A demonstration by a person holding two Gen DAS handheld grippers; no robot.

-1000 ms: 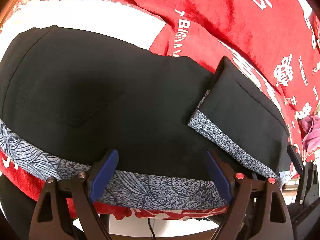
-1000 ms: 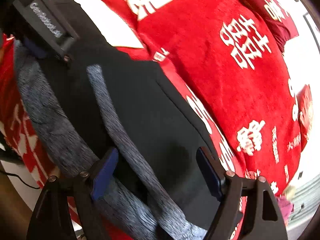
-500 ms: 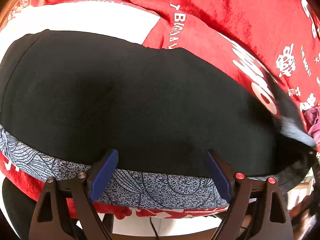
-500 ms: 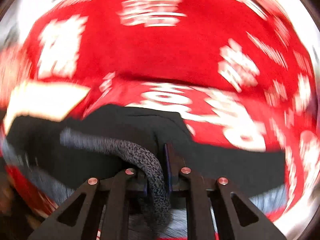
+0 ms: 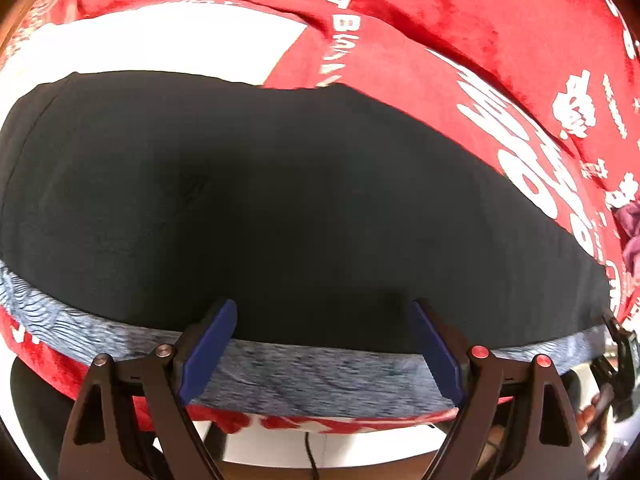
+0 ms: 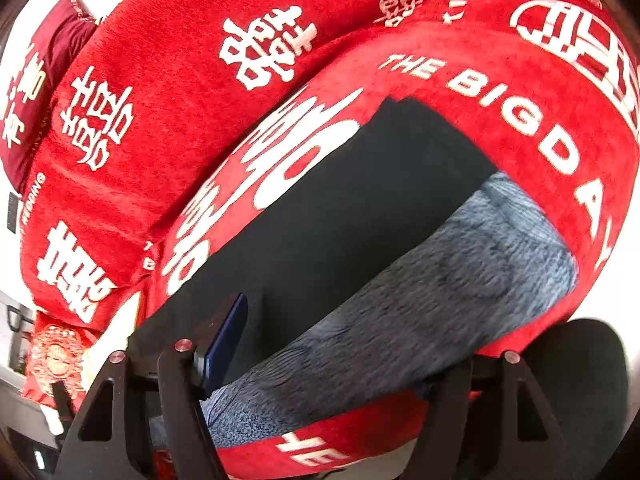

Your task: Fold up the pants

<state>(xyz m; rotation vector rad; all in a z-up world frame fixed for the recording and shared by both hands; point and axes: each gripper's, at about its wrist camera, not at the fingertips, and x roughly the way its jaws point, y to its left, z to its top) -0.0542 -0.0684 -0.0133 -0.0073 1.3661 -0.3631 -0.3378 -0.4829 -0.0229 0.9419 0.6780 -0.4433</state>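
Black pants (image 5: 304,208) with a grey-blue patterned band (image 5: 320,372) along their near edge lie flat on a red blanket. My left gripper (image 5: 320,344) is open and empty, its blue pads over the band at the near edge. In the right wrist view the pants (image 6: 344,220) stretch away to the upper right, with the grey band (image 6: 440,300) on the right. My right gripper (image 6: 332,360) is open; its left blue pad (image 6: 224,344) rests by the black cloth, while the right pad is hidden under the fabric.
The red blanket (image 6: 180,120) with white characters and lettering covers the surface, with a white panel (image 5: 168,44) behind the pants. A purple cloth (image 5: 630,232) lies at the far right. A cable (image 5: 310,452) hangs below the near edge.
The folded-over pant end seen a second ago is laid out flat. My right gripper was shut on the band half a second ago; it has opened and swung to the pants' end.
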